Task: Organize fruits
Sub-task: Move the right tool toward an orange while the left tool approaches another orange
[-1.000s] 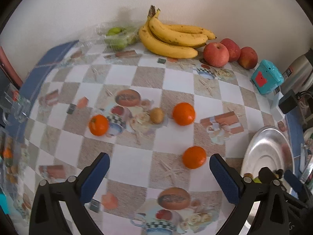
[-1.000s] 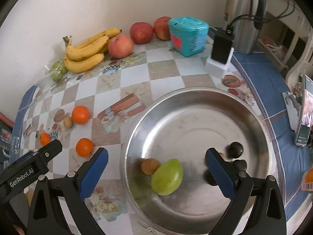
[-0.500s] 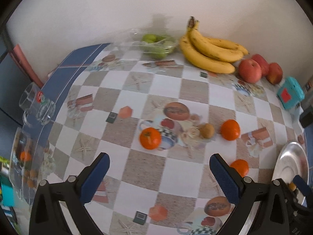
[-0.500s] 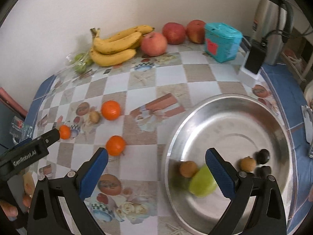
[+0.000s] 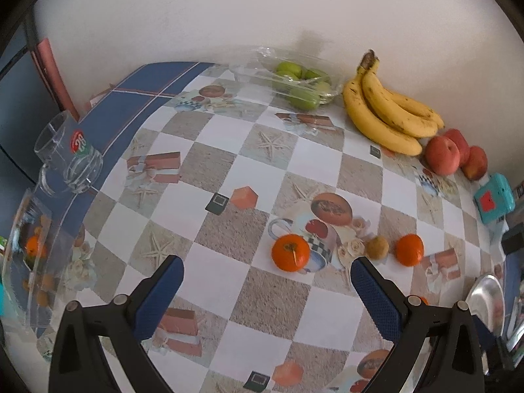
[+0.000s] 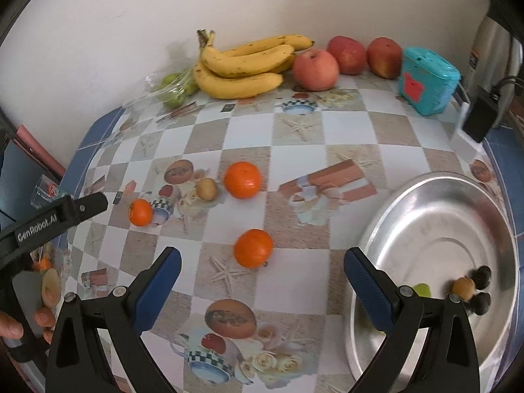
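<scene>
Three oranges lie on the checkered tablecloth. In the right wrist view they are the near orange (image 6: 253,248), the far orange (image 6: 242,179) and the left orange (image 6: 140,212), with a small brown fruit (image 6: 206,189) between. My right gripper (image 6: 262,281) is open and empty, just before the near orange. My left gripper (image 5: 267,283) is open and empty, close to the left orange (image 5: 290,252). The steel bowl (image 6: 435,216) at the right holds a green fruit (image 6: 421,290), a brown fruit (image 6: 463,288) and dark fruits.
Bananas (image 6: 242,65), three apples (image 6: 315,64) and a clear tray of green fruit (image 5: 299,83) line the back wall. A teal box (image 6: 425,80), a kettle and a charger stand at the back right. A glass mug (image 5: 67,160) and clear bowl (image 5: 23,255) sit at the left edge.
Both grippers have swung left. The right one left the steel bowl and now faces the near orange. The left one now faces the left orange and the table's left side.
</scene>
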`<state>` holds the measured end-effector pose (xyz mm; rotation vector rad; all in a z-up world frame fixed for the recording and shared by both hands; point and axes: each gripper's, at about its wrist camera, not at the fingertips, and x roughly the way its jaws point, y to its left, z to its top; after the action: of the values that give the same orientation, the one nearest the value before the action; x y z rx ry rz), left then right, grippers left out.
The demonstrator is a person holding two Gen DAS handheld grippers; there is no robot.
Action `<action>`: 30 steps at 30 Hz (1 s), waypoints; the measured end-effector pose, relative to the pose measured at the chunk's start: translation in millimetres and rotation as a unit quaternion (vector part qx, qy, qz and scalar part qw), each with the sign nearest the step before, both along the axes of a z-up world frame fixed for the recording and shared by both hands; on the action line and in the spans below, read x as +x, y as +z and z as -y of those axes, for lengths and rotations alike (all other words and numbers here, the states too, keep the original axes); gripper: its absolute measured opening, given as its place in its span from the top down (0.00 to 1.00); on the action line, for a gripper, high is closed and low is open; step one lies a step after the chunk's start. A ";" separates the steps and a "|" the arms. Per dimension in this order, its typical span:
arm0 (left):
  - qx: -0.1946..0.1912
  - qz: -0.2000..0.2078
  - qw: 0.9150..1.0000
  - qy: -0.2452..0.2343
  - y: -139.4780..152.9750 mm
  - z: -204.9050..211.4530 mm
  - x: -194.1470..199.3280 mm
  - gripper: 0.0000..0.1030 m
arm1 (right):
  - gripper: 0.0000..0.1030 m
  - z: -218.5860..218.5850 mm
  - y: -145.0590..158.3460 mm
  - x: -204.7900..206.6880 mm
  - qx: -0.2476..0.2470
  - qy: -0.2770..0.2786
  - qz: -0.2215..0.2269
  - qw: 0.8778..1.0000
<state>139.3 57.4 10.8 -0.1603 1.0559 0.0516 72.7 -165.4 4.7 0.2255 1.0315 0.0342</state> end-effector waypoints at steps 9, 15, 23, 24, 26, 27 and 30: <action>-0.011 -0.014 1.000 -0.009 -23.0 2.8 15.9 0.00 | 0.03 -6.5 -23.9 12.5 -0.007 0.007 -0.024 1.000; -0.006 -0.023 0.999 -0.026 -36.9 11.4 24.7 0.00 | 0.03 -15.9 -38.7 18.8 -0.021 0.018 -0.039 0.999; 0.004 -0.015 0.999 -0.042 -43.9 14.4 32.6 0.15 | 0.09 -19.3 -45.2 22.8 -0.033 0.018 -0.037 0.999; 0.004 -0.016 0.999 -0.043 -45.3 14.8 33.2 0.19 | 0.18 -19.7 -45.7 22.9 -0.033 0.019 -0.038 0.999; 0.005 -0.019 0.999 -0.046 -48.3 16.1 34.0 0.24 | 0.31 -21.5 -46.5 23.7 -0.038 0.021 -0.038 0.998; 0.004 -0.021 0.999 -0.048 -50.1 17.0 34.3 0.28 | 0.33 -22.4 -46.9 24.0 -0.044 0.022 -0.039 0.998; -0.001 -0.029 0.998 -0.050 -54.4 18.6 34.6 0.49 | 0.44 -23.0 -46.7 24.1 -0.044 0.025 -0.038 0.998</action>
<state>173.9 38.8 -43.6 -0.1084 1.1211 -0.0360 96.9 -142.4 -42.0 0.1225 1.1127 0.0257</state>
